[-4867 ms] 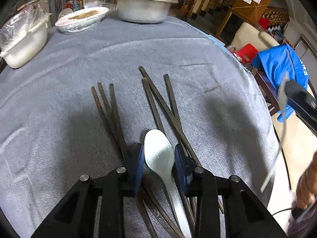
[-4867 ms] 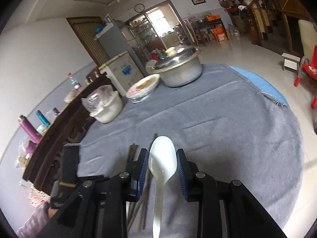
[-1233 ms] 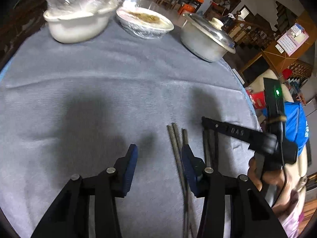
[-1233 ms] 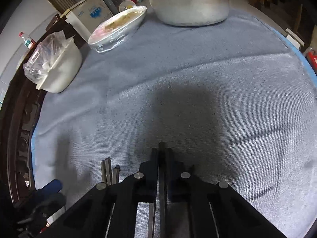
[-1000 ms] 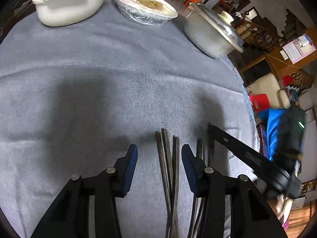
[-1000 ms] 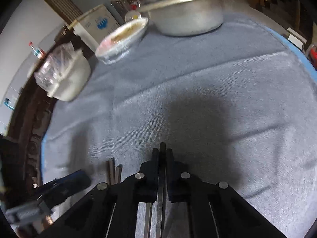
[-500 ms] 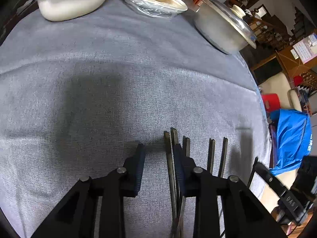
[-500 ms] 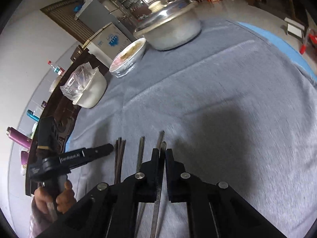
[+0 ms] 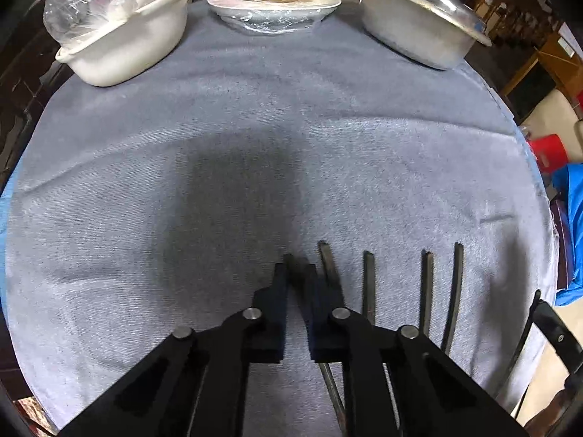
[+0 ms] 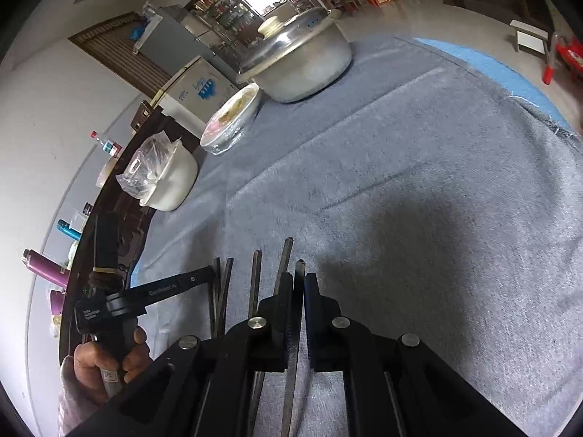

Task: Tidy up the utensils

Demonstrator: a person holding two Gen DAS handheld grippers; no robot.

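Several dark chopsticks lie side by side on the grey tablecloth. My left gripper points steeply down at the left end of the row. Its jaws are closing to shut on the leftmost chopstick, whose tip pokes out between the pads. Loose chopsticks lie to its right. In the right wrist view my right gripper is shut on another chopstick, held just right of the row. A hand holds the left gripper at the row's left end.
At the far edge stand a white bowl with a plastic bag, a film-covered plate of food and a lidded metal pot. The round table's edge curves down the right, with blue fabric beyond it.
The left jaws went from wide apart to shut on the leftmost chopstick. The right gripper drew back and tilted up, still gripping its chopstick.
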